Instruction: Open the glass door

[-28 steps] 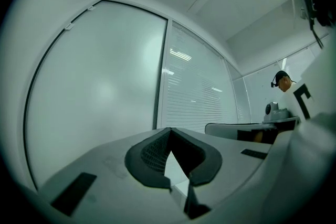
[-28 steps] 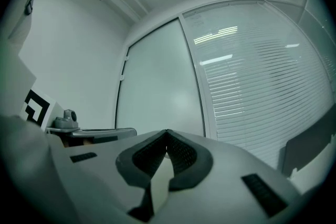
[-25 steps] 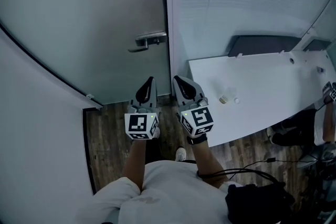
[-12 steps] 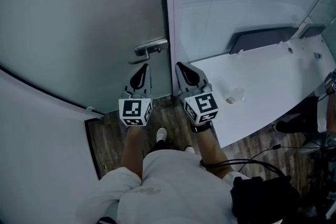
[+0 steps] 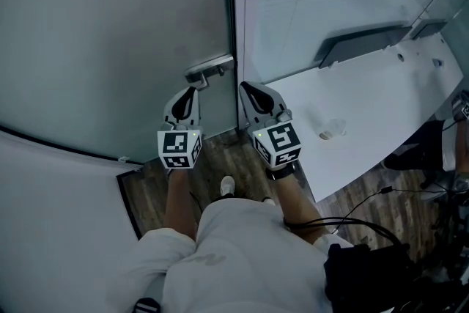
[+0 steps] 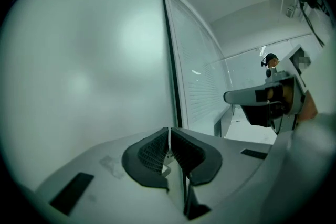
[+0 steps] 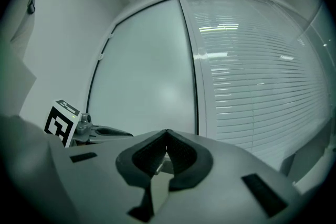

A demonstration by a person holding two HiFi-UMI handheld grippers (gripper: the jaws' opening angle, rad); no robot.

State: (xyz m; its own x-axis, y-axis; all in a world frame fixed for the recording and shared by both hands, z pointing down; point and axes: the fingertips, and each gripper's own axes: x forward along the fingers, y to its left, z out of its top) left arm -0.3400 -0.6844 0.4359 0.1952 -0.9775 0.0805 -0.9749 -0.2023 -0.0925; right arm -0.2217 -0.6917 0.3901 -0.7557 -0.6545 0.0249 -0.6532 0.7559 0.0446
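Observation:
The frosted glass door (image 5: 124,26) fills the upper left of the head view, with its metal lever handle (image 5: 209,70) near the dark door edge. My left gripper (image 5: 193,91) is shut and empty, its tip just below the handle; whether it touches is unclear. My right gripper (image 5: 244,87) is also shut and empty, level with the door frame to the right of the handle. In the left gripper view the shut left gripper (image 6: 169,131) points at the frosted pane (image 6: 89,65); the handle is out of view there. The right gripper view shows the shut right gripper (image 7: 167,134) facing the door (image 7: 147,71).
A white table (image 5: 366,102) stands close on the right, with a small clear object (image 5: 330,130) on it. A glass partition with blinds (image 7: 252,76) runs right of the door. A white wall (image 5: 51,216) is at my left. Dark wood floor (image 5: 146,190) lies underfoot.
Both grippers have moved forward toward the door, still shut. The left tip has come up from well below the handle to just under it.

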